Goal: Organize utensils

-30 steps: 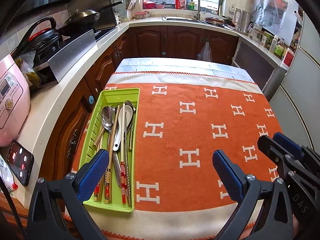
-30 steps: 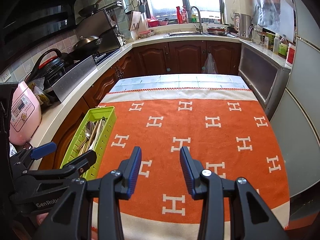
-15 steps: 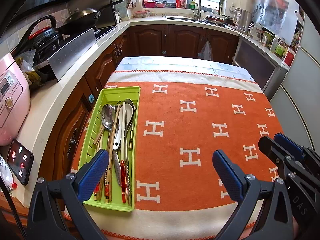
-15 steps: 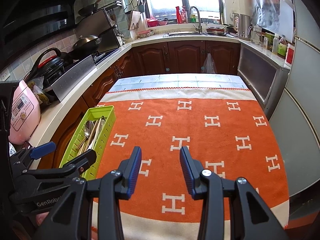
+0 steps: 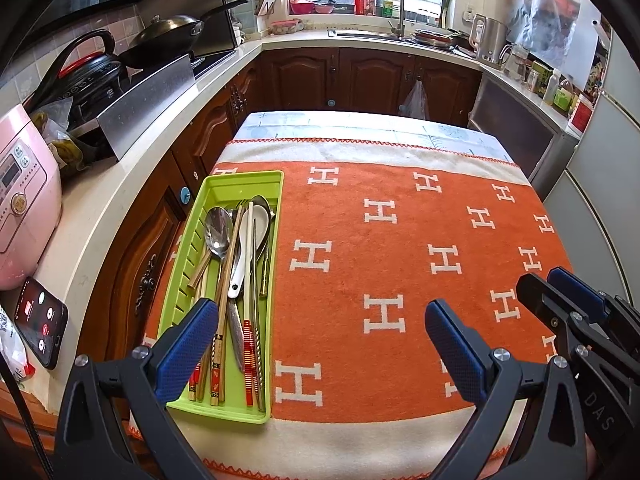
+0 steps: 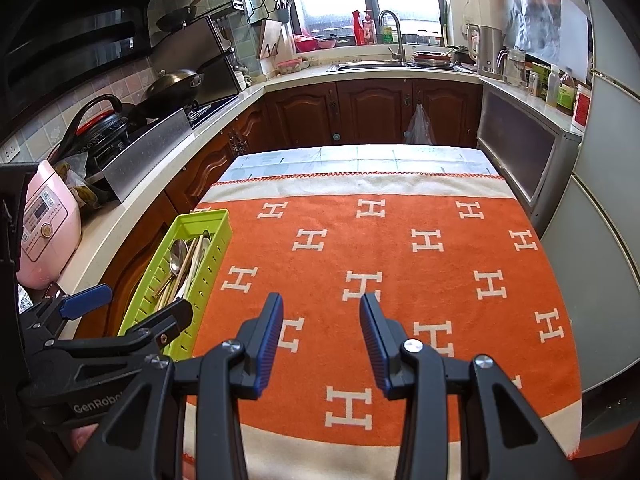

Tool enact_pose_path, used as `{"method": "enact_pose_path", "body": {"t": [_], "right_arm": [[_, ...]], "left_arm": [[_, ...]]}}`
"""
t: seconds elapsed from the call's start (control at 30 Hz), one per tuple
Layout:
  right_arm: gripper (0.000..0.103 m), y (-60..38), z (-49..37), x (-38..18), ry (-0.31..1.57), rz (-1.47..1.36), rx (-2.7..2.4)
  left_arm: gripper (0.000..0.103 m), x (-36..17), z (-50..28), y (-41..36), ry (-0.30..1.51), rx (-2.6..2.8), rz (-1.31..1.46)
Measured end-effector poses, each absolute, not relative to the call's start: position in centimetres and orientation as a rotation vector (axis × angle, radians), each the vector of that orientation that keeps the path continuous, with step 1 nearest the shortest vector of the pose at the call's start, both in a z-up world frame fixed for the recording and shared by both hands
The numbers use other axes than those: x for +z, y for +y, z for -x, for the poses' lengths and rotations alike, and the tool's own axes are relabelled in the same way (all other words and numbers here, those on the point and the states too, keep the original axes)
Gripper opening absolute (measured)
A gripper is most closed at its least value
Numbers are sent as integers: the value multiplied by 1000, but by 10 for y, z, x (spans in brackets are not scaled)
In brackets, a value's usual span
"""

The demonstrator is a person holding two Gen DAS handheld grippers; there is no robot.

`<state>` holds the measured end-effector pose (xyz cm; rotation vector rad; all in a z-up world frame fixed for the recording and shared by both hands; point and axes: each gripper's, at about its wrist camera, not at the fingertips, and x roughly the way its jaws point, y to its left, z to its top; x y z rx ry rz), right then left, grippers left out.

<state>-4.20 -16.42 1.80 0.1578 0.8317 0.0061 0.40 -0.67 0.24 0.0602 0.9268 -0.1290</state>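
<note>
A lime green utensil tray (image 5: pixel 224 188) lies along the left edge of the table on an orange blanket with white H marks (image 5: pixel 400 248). In it lie metal spoons (image 5: pixel 218 230), a white ceramic spoon (image 5: pixel 256 224), wooden chopsticks (image 5: pixel 222 312) and a fork, all mixed lengthwise. My left gripper (image 5: pixel 316 344) is wide open and empty above the table's near edge, its left finger over the tray's near end. My right gripper (image 6: pixel 320 332) is open and empty over the blanket's near middle. The tray also shows in the right wrist view (image 6: pixel 216 220).
A kitchen counter runs along the left with a pink rice cooker (image 5: pixel 24 200), a phone (image 5: pixel 40 320) and a stove with a wok (image 5: pixel 172 32). Dark wood cabinets (image 5: pixel 360 80) and a sink stand at the back. A grey fridge (image 6: pixel 600 240) stands on the right.
</note>
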Motion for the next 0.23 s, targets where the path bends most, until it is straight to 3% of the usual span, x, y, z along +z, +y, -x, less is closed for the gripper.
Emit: {"method": "enact_pose_path", "body": {"t": [0.23], "right_arm": [[40,-164,37,11,859,-163,3]], "left_arm": [[102,2,-3,-6,931,-137,-49]]}}
